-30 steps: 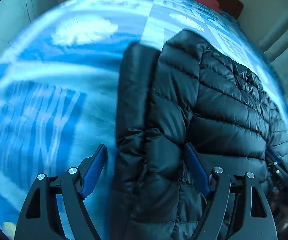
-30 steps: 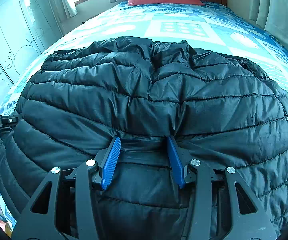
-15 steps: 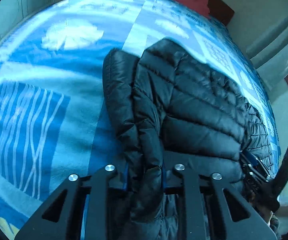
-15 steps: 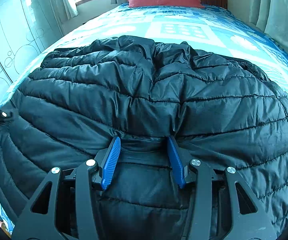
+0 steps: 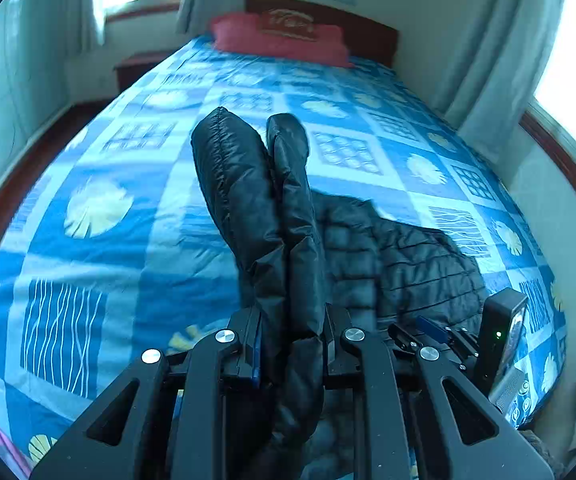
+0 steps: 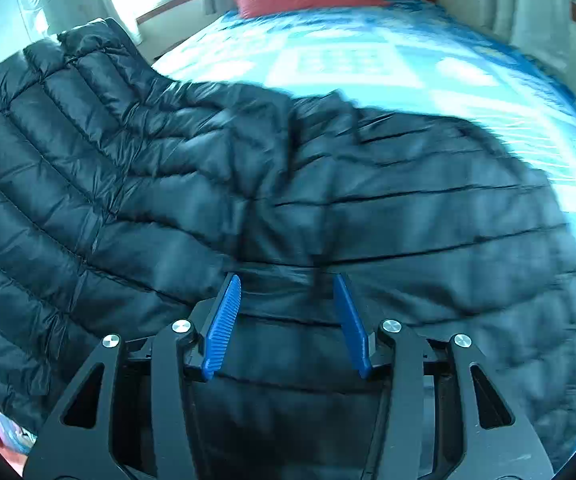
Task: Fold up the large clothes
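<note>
- Blue patchwork bedspread (image 5: 136, 264) is covering the whole bed, with a red pillow (image 5: 280, 40) lying at the far end against the headboard.
- Black quilted puffer jacket (image 6: 367, 208) is lying across the near end of the spread; its bulk is resting flat while one side is rising off the bed on the left.
- Lifted part, a doubled jacket edge (image 5: 256, 200), is standing up as two padded lobes above the left gripper (image 5: 291, 344), clear of the spread beneath it.
- Left gripper is pinching that doubled edge, pads pressed in tight on the padding.
- Right gripper (image 6: 291, 320) has just been opening its jaws; blue pads (image 6: 224, 320) are standing spread with jacket fabric between them, and the frames are not showing them pressing on it.
- Step in hand, as I am judging it: carrying the left side over the body for a lengthwise fold.
- Doing it well is calling for keeping both layers deep in the pinch, since this shell looks slippery and springy.
- Lifted edge wants carrying level and laying parallel to the far side, while the right gripper is anchoring the hem so the body is not dragging.
- Trapped air may be puffing the fold open; pressing down after laying should help.
</note>
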